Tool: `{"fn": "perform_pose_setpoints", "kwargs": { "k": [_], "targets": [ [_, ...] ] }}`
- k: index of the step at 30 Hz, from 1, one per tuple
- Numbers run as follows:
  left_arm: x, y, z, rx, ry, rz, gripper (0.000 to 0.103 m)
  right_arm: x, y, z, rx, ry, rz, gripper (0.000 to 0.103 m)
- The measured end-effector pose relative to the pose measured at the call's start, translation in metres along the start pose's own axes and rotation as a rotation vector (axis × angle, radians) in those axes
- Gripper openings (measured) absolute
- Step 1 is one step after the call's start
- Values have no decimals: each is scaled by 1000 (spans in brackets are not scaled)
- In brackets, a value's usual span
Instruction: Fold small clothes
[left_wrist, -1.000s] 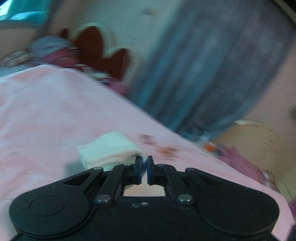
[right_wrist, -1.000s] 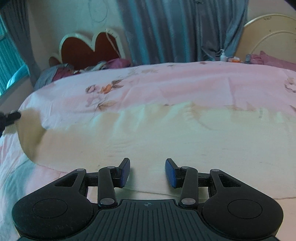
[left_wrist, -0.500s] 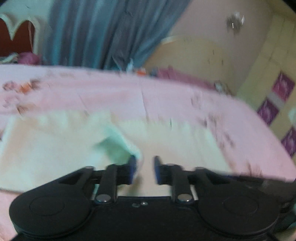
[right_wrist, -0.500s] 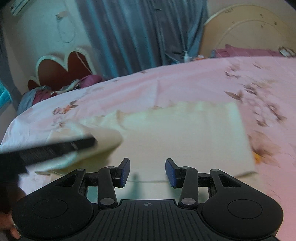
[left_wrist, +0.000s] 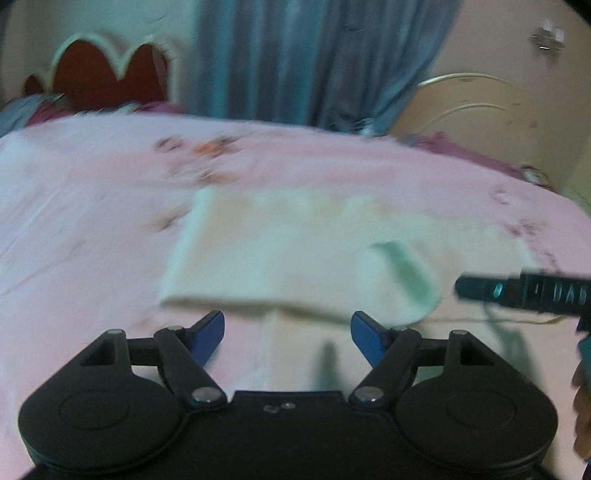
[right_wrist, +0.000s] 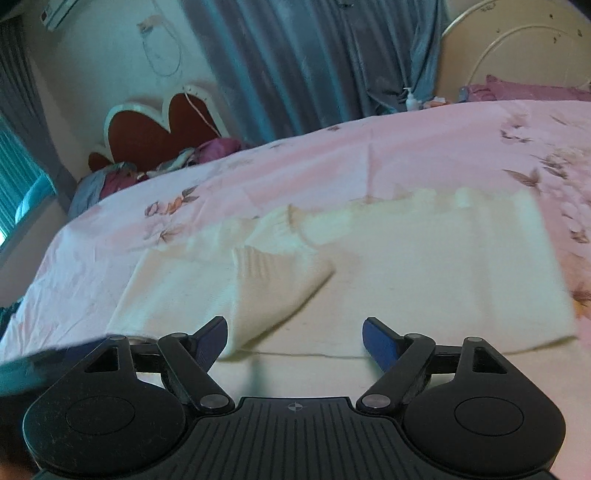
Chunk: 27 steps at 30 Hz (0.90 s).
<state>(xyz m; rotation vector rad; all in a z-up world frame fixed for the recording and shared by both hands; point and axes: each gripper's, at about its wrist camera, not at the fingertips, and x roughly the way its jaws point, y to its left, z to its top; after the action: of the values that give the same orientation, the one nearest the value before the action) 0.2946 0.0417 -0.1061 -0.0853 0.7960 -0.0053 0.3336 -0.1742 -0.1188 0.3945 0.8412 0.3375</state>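
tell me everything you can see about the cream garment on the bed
The cream garment looks like a soft knit, pale and plain, spread mostly flat on the pink floral bedsheet. One ribbed-edged flap, perhaps a sleeve, lies folded over onto the body, with a rounded collar-like edge behind it. A loose thread trails along its near edge. Neither pair of tongs presses on it: the left tongs and right tongs are both opening, empty, just above its near edge.
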Motion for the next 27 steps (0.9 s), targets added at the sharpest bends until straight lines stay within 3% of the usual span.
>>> {"fn": "perform_pose_setpoints", "kwargs": {
  "k": [3, 7, 9, 10, 11, 13, 14, 18, 21, 23, 27],
  "targets": [
    [0, 16, -7, -38, 22, 58, 74, 18, 19, 4, -40, 11, -5, 80],
    [8, 24, -7, -61, 18, 90, 74, 43, 45, 5, -132, 17, -86, 80],
    [12, 23, -3, -63, 8, 101, 74, 52, 51, 4, -173, 30, -132, 49],
    [16, 23, -4, -61, 5, 102, 75, 53, 48, 4, -171, 39, -144, 24],
    [19, 22, -2, -58, 4, 104, 75, 52, 44, 5, -151, 40, -145, 17],
    [23, 22, -2, -47, 4, 106, 76, 44, 30, 8, -107, 25, -139, 14],
    [23, 22, -3, -42, 0, 105, 77, 37, 23, 10, -92, 11, -141, 4],
    [25, 21, -3, -35, -9, 109, 78, 5, -7, 21, -24, -73, -155, 2],
    [26, 20, -2, -36, -24, 112, 76, -8, -40, 21, 45, -79, -171, 2],
    [26, 19, -2, -32, -42, 107, 68, -13, -60, 18, 91, -61, -178, 2],
    [23, 9, -3, 3, -79, 78, 34, -20, -84, 10, 122, -49, -221, 2]
  ]
}}
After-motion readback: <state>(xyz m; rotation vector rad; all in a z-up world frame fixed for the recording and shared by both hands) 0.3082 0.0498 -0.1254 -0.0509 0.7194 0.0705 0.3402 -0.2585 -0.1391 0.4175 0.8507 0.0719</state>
